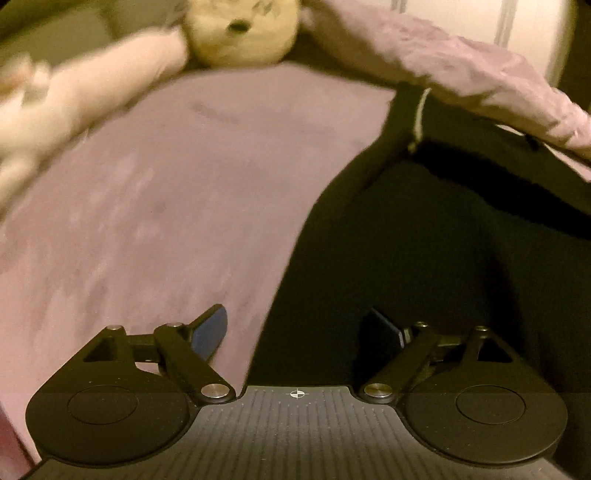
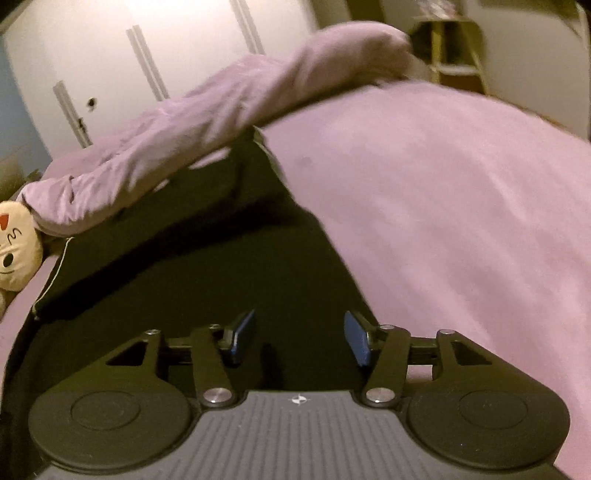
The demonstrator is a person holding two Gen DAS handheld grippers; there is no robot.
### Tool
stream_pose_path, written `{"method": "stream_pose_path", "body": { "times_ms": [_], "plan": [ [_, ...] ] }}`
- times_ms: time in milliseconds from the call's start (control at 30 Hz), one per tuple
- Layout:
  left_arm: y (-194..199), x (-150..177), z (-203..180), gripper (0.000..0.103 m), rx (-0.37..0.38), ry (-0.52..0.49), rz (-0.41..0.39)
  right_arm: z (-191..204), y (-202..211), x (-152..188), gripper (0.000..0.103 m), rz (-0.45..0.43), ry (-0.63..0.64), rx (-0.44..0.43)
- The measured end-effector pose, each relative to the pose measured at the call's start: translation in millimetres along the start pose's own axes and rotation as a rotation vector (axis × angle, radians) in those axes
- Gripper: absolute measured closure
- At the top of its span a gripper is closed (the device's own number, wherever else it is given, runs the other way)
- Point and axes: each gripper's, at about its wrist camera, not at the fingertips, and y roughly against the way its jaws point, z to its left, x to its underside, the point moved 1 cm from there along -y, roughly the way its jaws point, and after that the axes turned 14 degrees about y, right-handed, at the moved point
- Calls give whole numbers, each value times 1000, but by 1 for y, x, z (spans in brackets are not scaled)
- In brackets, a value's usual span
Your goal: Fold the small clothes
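1. Black garment [image 1: 424,266] lies flat on the pink-sheeted bed [image 1: 155,192], directly under and ahead of both grippers, partly folded with a darker band across it.
2. Left gripper [image 1: 299,332]: fingers wide apart, nothing between them; the garment's left edge runs just inside its left finger [image 1: 210,332].
3. Right gripper [image 2: 299,338]: fingers part open, empty, over the cloth; the garment's right edge passes just by its right finger [image 2: 356,341].
4. Long axis runs away from the fingers toward the rolled purple duvet [image 2: 177,147]. Both hands look about equally near.
5. White drawstring [image 1: 419,118] at the far end.
6. Plush toy [image 1: 243,29] beyond.
7. No readable writing or brand.
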Motion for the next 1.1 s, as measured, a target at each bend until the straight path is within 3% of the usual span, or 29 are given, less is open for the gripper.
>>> {"method": "stream_pose_path", "body": {
  "times_ms": [100, 167, 200, 400, 433, 500, 567, 633, 767, 967, 1033, 1100],
  "plan": [
    [8, 5, 13, 12, 64, 20, 52, -12, 30, 23, 48, 2, 1, -11],
    [14, 7, 15, 10, 73, 7, 82, -11, 40, 26, 34, 24, 54, 46],
    [16, 10, 17, 8, 87, 11, 96, -13, 45, 28, 33, 36, 69, 59],
    [20, 23, 26, 10, 174, 110, 180, -18, 54, 46, 33, 62, 31, -39],
    [20, 24, 26, 12, 179, 115, 184, -18, 53, 48, 32, 69, 33, -47],
    [20, 25, 25, 26, 146, 86, 176, -16, 48, 47, 34, 83, 27, -74],
    [21, 24, 26, 32, 131, 70, 173, -16, 46, 51, 63, 109, 17, -93],
    [22, 22, 31, 41, 127, 70, 176, -16, 45, 55, 68, 132, 11, -85],
    [26, 22, 40, 53, 152, 83, 182, -16, 45, 61, 67, 143, 6, -96],
    [26, 25, 44, 47, 183, 133, 207, -11, 42, 66, 58, 178, -24, -161],
    [27, 25, 38, 53, 173, 109, 219, -9, 41, 67, 57, 181, -37, -177],
    [29, 24, 33, 74, 159, 86, 230, -6, 39, 66, 64, 181, -29, -173]
  ]
}}
